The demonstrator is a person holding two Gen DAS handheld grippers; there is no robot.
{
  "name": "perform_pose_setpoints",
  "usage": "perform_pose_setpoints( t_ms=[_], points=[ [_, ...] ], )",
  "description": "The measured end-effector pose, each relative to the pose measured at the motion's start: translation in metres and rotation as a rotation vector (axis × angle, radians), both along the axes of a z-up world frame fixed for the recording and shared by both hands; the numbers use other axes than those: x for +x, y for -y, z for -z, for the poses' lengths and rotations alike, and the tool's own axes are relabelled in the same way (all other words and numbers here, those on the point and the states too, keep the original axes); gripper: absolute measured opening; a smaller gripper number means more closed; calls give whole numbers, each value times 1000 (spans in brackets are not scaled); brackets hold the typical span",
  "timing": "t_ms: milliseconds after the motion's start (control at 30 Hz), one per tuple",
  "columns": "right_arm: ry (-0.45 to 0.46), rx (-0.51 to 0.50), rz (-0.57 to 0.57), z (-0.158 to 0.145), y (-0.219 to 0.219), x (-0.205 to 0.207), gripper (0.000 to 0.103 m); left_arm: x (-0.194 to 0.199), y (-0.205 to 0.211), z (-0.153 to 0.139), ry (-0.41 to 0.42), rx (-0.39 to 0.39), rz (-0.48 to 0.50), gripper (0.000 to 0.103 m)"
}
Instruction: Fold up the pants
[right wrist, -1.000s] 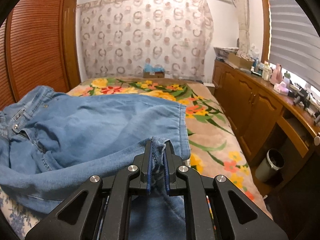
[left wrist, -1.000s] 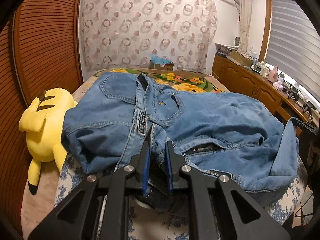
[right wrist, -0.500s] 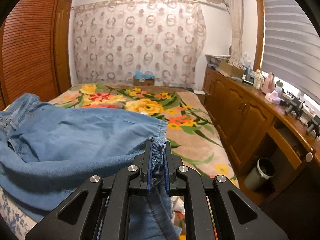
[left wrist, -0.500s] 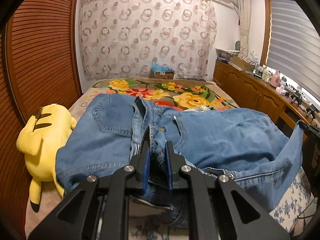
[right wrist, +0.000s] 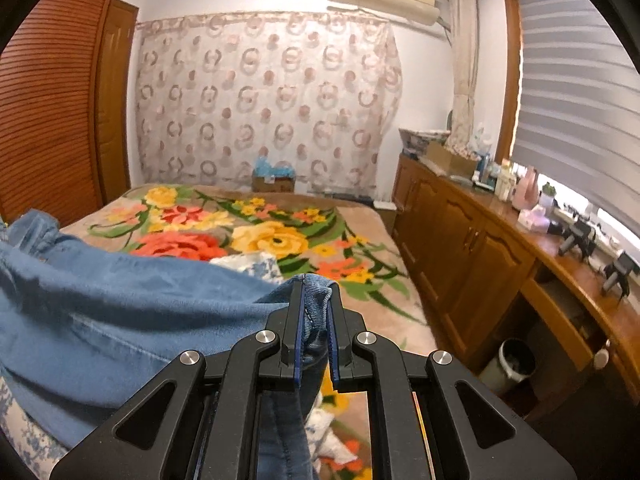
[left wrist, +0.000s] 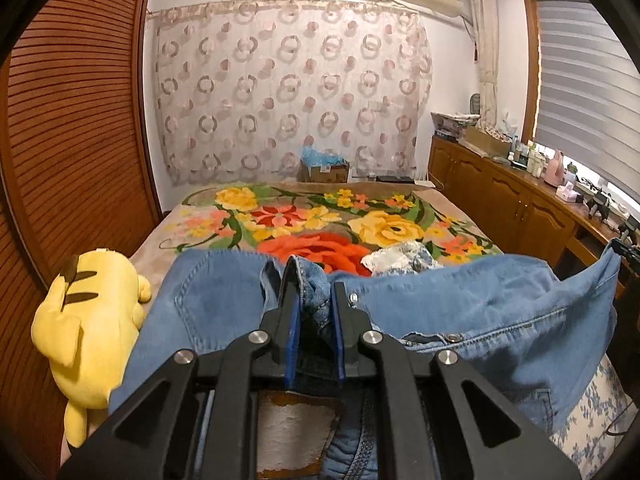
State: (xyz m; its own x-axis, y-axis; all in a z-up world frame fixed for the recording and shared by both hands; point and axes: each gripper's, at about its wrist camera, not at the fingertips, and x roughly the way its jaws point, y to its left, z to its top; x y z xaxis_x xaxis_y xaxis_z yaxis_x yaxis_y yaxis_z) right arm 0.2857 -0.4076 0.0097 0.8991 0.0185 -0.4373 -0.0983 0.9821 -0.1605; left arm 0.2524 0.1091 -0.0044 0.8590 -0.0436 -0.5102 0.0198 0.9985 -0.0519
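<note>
Jeans (left wrist: 460, 312) hide the near bed (left wrist: 320, 220) — lower legs cut off by frame edge. Small worktop (right wrist: 560, 240) items indistinct. Bin (right wrist: 510, 364) contents unreadable — too dark.

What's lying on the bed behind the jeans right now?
Behind the jeans, a crumpled white-and-blue cloth lies on the floral blanket. The denim hides the cloth's near edge and whatever sits directly under the jeans.
</note>
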Motion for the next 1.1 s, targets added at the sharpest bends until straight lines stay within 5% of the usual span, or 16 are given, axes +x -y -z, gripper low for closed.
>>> perform_pose_setpoints(
  t_ms=[333, 633, 900, 1100],
  points=[
    [26, -55, 0, -10, -10, 42, 7, 48, -1, -10, 12, 28, -12, 11],
    [-64, -103, 12, 31, -18, 96, 7, 91, 0, 18, -82, 25, -18, 13],
    [-162, -103, 15, 66, -19, 117, 7, 102, 3, 36, -169, 34, -15, 27],
    [-198, -80, 24, 69, -18, 118, 8, 87, 0, 26, -144, 17, 10, 44]
  ],
)
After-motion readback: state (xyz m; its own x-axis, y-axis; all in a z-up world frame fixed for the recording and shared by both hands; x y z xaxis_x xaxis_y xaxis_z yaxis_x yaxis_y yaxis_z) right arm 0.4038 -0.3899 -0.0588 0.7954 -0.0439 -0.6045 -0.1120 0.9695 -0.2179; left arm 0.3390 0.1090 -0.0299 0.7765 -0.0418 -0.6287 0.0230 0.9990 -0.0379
